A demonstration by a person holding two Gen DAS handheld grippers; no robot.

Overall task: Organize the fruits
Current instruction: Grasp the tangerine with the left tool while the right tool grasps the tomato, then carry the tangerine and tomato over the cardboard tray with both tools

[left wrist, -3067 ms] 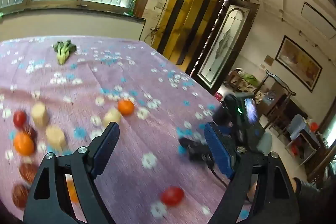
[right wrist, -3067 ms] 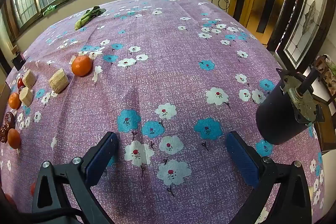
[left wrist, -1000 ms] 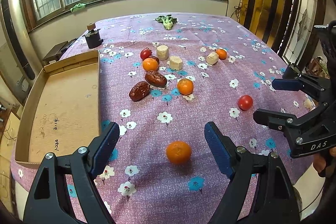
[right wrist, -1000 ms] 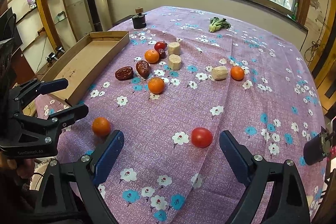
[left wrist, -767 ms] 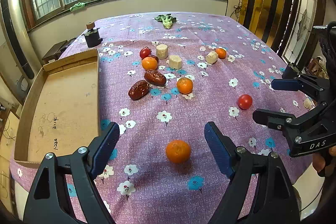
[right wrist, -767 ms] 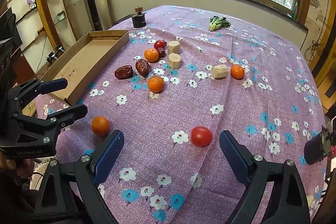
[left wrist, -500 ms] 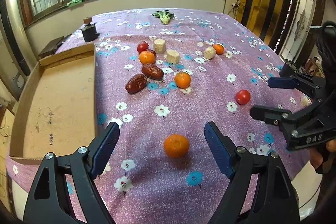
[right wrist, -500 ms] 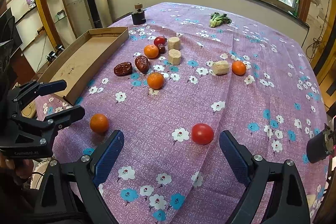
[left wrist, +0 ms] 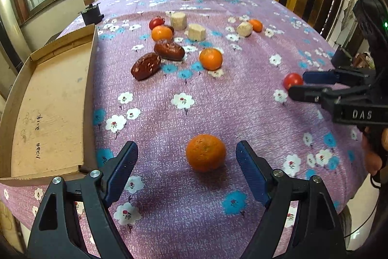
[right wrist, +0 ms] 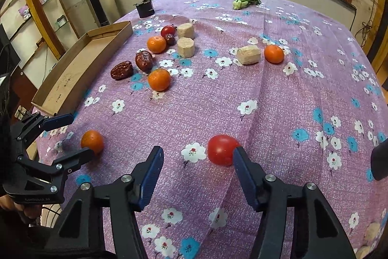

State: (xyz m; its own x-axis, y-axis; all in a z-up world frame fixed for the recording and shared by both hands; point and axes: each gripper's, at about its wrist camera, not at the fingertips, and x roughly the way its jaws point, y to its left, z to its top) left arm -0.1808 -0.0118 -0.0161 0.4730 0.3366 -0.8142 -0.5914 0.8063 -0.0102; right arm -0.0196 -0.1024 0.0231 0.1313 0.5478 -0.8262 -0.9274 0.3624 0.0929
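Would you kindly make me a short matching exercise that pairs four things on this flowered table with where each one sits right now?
Things:
1. nearest orange
2. red tomato
3. cardboard tray
4. leafy greens

Places:
A. at the far end of the table, near the window
B. between the open fingers of the left gripper
C. along the table's left edge
D. just ahead of the right gripper, by its right finger

Pairs: 1-B, 2-D, 3-C, 4-A
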